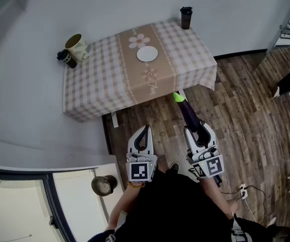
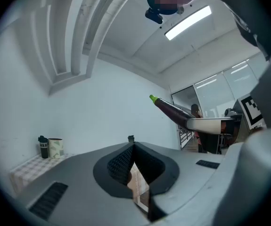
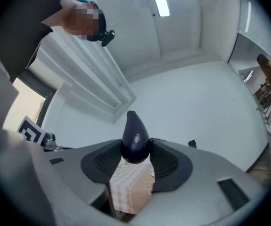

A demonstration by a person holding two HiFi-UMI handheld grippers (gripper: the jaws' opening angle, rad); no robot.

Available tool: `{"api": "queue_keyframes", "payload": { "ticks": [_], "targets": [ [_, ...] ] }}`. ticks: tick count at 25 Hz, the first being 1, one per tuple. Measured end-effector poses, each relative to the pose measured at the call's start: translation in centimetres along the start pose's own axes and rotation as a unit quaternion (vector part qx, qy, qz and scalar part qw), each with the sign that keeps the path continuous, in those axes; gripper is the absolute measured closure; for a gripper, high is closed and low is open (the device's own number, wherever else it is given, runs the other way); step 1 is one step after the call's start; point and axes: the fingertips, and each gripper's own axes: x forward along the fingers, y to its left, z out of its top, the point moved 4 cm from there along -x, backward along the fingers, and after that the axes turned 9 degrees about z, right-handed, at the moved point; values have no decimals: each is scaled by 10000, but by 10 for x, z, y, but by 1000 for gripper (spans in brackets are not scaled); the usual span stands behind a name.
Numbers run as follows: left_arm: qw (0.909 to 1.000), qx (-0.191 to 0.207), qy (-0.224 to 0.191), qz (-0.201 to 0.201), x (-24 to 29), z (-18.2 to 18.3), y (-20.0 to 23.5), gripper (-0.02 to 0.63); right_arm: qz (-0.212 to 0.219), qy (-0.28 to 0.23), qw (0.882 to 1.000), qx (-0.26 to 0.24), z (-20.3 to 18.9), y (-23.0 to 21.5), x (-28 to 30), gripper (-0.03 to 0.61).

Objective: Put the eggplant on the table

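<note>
A checked cloth [image 1: 92, 82] with a tan runner [image 1: 140, 79] covers the table [image 1: 195, 54]. A white plate [image 1: 147, 54] lies mid-runner. A mug [image 1: 77, 46] and dark bottle [image 1: 66, 58] stand at one corner, a dark tumbler [image 1: 186, 17] at another.

The person wears a loose black top [image 1: 175, 205]. The left gripper [image 1: 145, 130] and the right gripper [image 1: 198, 128] each have a smooth pale grey shell, black ribbed pads [image 2: 119, 166] and a white cube with black square markers [image 1: 139, 171].

We find a plate [image 1: 147, 54] at the middle of the worktop [image 1: 99, 84], a mug [image 1: 77, 47] and a bottle [image 1: 66, 58] at its left end, a tumbler [image 1: 186, 17] at its far right corner, and the eggplant [image 1: 187, 112] off its near edge.
</note>
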Motion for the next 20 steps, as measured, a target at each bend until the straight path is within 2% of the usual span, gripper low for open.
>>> {"api": "queue_keyframes", "payload": {
  "ticks": [6, 10, 20],
  "targets": [
    [9999, 58, 24, 85, 2, 4, -3, 612, 209, -38, 9995, 233, -5, -8, -2, 379],
    [9996, 150, 177, 146, 9, -11, 10, 612, 273, 6, 9994, 223, -9, -13, 12, 379],
    [9999, -131, 0, 23, 83, -9, 52, 612, 169, 280, 9995, 48, -26, -38, 88, 379]
  ]
}}
